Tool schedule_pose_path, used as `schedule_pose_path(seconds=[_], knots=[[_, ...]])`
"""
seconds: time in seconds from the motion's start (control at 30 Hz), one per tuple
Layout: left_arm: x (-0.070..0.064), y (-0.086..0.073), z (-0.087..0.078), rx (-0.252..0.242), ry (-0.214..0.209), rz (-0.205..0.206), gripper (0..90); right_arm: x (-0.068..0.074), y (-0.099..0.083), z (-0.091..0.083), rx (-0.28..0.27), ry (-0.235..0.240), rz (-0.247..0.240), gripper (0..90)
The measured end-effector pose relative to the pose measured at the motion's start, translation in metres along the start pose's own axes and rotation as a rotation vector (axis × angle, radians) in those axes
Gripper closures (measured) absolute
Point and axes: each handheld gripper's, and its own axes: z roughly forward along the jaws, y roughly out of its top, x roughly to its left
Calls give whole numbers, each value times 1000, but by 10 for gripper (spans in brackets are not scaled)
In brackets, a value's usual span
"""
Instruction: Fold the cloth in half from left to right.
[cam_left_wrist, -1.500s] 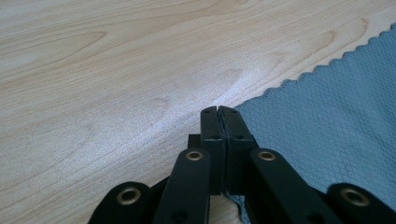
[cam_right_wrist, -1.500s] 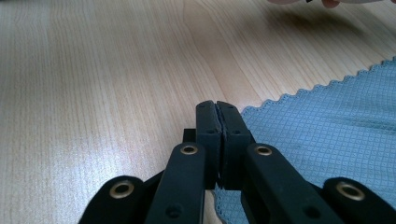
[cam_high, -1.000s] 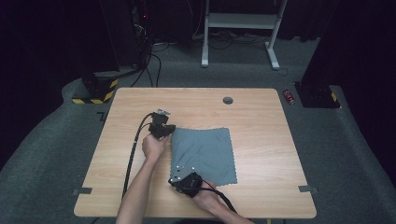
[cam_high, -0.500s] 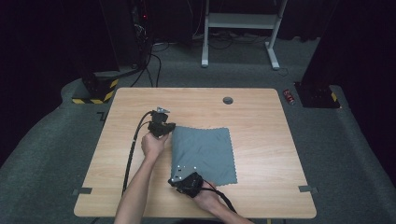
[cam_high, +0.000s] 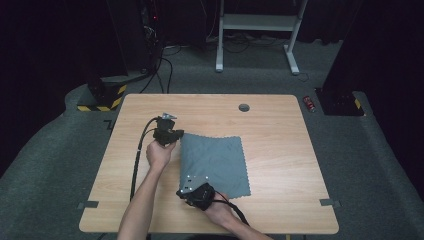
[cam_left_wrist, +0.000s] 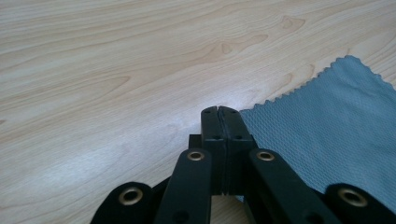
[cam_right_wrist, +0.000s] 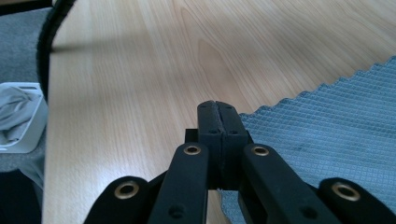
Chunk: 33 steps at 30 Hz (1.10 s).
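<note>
little has been changed in the last second: the grey cloth (cam_high: 215, 162) is kept flat on the worktop (cam_high: 280, 130), its left corners pinched by the clenched jaws of the left gripper (cam_high: 172, 137) and right gripper (cam_high: 189, 192), so a fold is judged imminent.

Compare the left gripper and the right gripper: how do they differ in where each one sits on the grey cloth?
The left gripper sits at the far left corner of the grey cloth; the right gripper sits at the near left corner. The left forearm is bare in the high view; the right hand enters lower. Both have their jaws pressed together at the cloth's edge.
</note>
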Motion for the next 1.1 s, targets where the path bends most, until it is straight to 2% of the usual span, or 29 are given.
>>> schedule_pose_path(seconds=[0.23, 0.37, 0.77, 1.0, 1.1], knots=[[10, 2, -25, -33, 22, -1, 898, 7, 18, 0, -27, 13, -33, 900], [13, 1, -29, -45, 22, -15, 898, 7, 22, -4, -46, 15, -35, 900], [-4, 4, -3, -39, -14, -10, 898, -6, -2, -20, -40, -10, 8, 900], [-19, 14, 8, -35, -32, 20, 897, -14, -17, -32, -40, -34, 40, 900], [-24, 15, 13, -40, -41, 21, 897, -16, -22, -38, -40, -45, 52, 900]])
